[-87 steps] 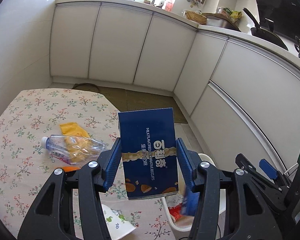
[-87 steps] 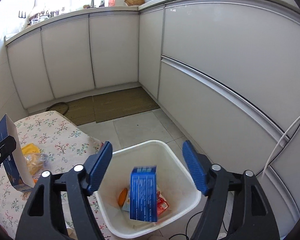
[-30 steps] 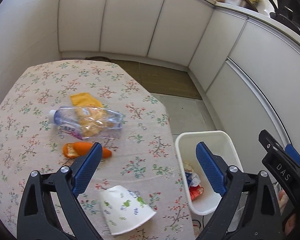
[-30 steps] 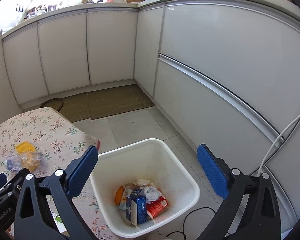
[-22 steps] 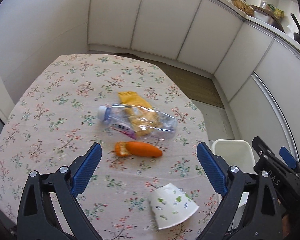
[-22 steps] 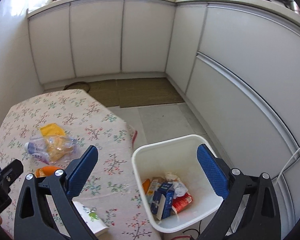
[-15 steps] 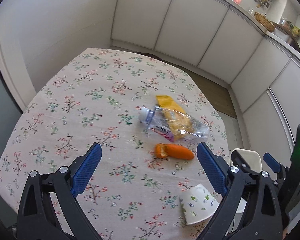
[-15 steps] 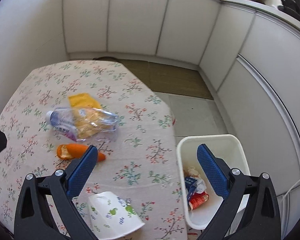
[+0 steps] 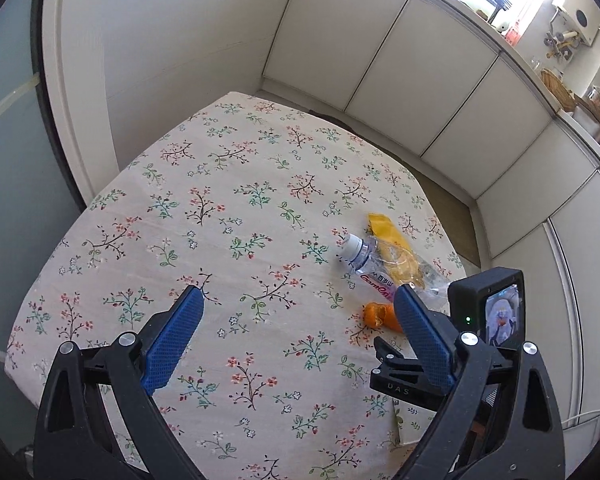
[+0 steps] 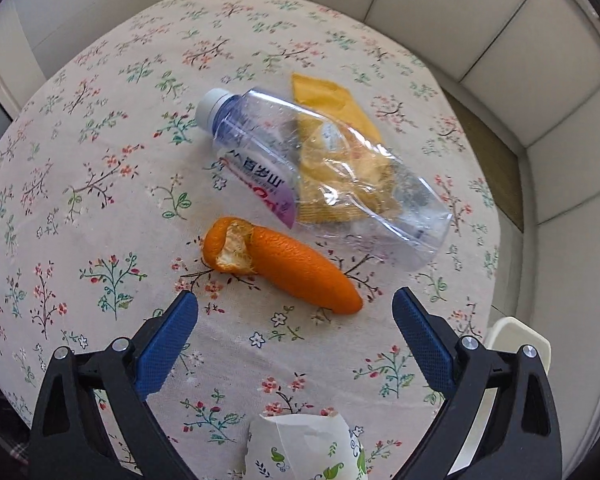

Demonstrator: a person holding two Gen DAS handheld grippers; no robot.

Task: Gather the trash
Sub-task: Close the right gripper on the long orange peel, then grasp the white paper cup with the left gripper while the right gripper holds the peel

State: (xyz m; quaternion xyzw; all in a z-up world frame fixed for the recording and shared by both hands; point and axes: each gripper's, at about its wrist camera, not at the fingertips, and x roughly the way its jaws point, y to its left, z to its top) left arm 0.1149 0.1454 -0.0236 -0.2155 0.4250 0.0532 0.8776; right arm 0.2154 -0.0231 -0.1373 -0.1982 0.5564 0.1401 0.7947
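- The step in hand looks like the reach for the next piece of trash: the right gripper (image 10: 296, 338) points steeply down at the table (image 10: 100, 128), its jaws wide but closing, with nothing between them yet.
- The orange peel (image 10: 284, 262) lies just beyond its fingertips, roughly centred between them, long axis slanting from far left to near right.
- The paper cup (image 10: 308, 448) lies on its side at the very near edge of the right wrist view, under the gripper, so either piece could be the target; I judge the peel more likely, but cannot be sure.
- Next move, as I read it: lower onto the peel and close across its narrow width. It is thin, curved and low on the cloth, so the pads need to come almost to the tablecloth to catch it.
- The left gripper (image 9: 296, 340) hangs wide and empty over the bare left part of the table, well away from the trash.
- The crushed plastic bottle (image 10: 320, 184) lies just beyond the peel, cap to the far left, resting on a yellow wrapper (image 10: 336, 104) that shows through it.
- The bottle sits close beside the peel, so the far finger could nudge it.
- A corner of the white bin (image 10: 516, 340) shows off the table's right edge, near the right finger.
- White cabinets (image 9: 420, 92) line the far and right sides.
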